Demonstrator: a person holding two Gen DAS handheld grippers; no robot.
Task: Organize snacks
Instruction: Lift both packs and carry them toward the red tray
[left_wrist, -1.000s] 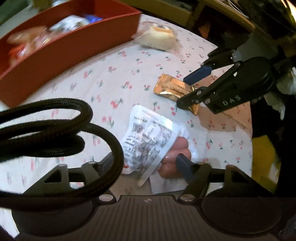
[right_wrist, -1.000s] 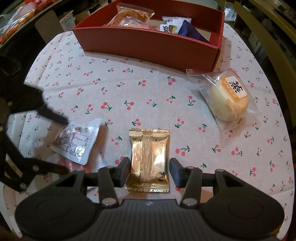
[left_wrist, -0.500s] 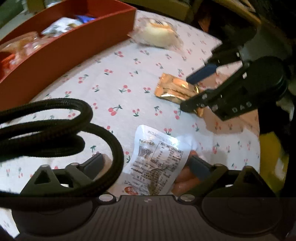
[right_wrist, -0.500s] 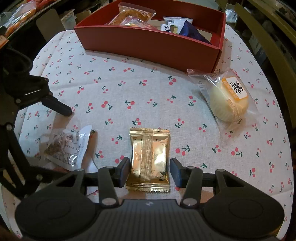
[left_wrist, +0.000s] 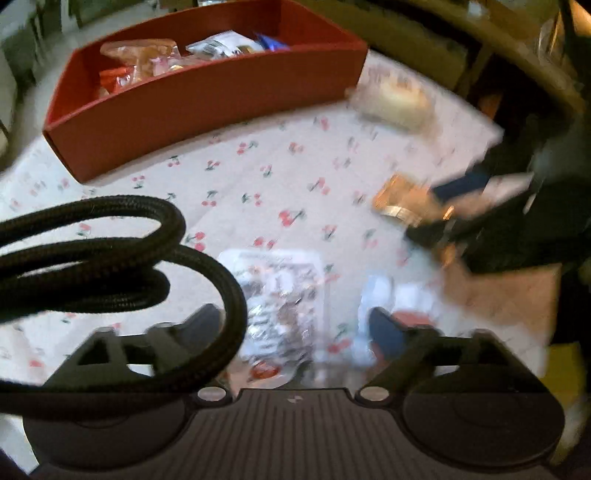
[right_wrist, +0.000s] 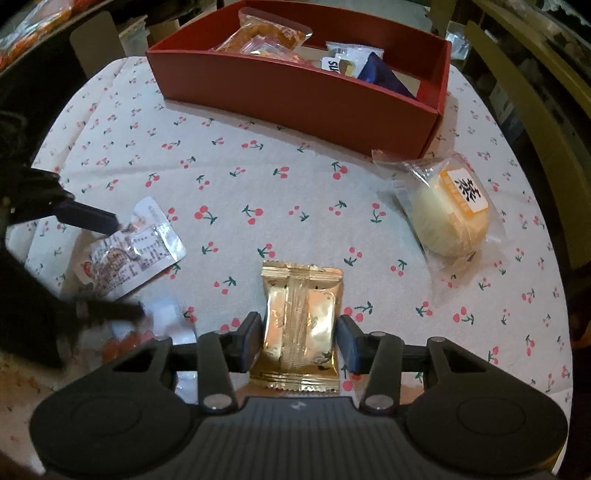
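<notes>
A clear printed snack packet (left_wrist: 280, 310) lies on the cherry-print tablecloth between the open fingers of my left gripper (left_wrist: 295, 325); it also shows in the right wrist view (right_wrist: 129, 254), with the left gripper (right_wrist: 99, 266) around it. A gold foil packet (right_wrist: 301, 325) lies between the open jaws of my right gripper (right_wrist: 299, 336), not clamped. The left wrist view is blurred; the gold packet (left_wrist: 406, 203) and the right gripper (left_wrist: 443, 210) appear at its right. A red box (right_wrist: 303, 96) with several snacks stands at the back.
A wrapped pale bun (right_wrist: 450, 214) lies right of the box's near corner. A second small clear packet (right_wrist: 162, 317) lies near the left gripper's lower finger. A black cable (left_wrist: 110, 258) loops across the left wrist view. The table edge curves close on both sides.
My left gripper has swung round to face the red box, with the clear packet now lying between its fingers. The right gripper and the gold packet have hardly moved.
</notes>
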